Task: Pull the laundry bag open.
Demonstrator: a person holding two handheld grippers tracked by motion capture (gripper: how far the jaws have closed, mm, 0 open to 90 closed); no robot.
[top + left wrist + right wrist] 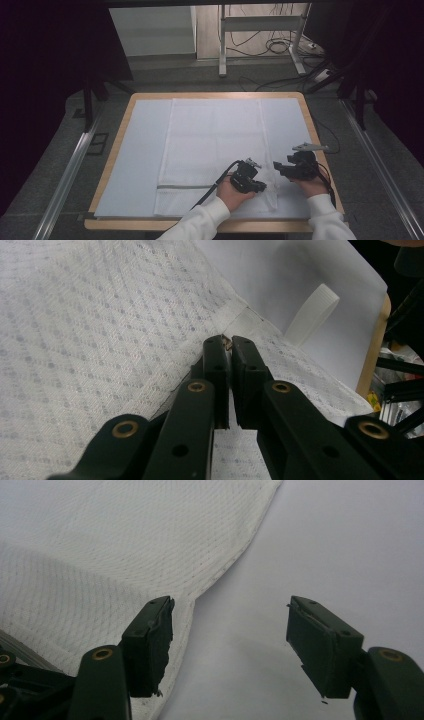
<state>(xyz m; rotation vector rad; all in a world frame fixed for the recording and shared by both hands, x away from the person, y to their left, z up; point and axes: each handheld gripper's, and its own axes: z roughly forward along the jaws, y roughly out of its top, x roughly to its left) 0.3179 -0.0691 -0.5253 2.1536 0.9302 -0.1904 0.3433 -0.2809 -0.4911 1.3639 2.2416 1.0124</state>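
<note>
One wooden-edged table (116, 145), covered by one pale sheet (135, 165). One white woven towel (215, 140) spread flat on the sheet, centre to right, running from far edge to near edge; grey stripe near its near-left end. Near-right corner of towel slightly rumpled between the two grippers.

Two grippers, both at near right of table, just beside each other. Left gripper (260, 186) over the towel's near-right corner, held by left hand (232, 192), white sleeve, black cable trailing toward near edge. In left gripper view: left gripper (230, 347) clenched, jaws nearly touching, tips pressed down at the towel's hem (225, 325); a sliver of something between the tips, too small to tell whether cloth is pinched. White hanging loop (312, 315) lying on the sheet past the hem, far right.

Right gripper (280, 167) just right of the towel's right edge, grey plate on top, held by right hand (312, 187). In right gripper view: right gripper (230, 630) released, jaws wide apart, nothing between them but bare sheet (325, 555); left finger (150, 645) over the towel's edge (125, 555), contact unclear; right finger over sheet, apart from cloth.

Forearms cut off at bottom of high view. Surroundings dark; floor cables and a metal stand beyond the far edge, hard to make out.
</note>
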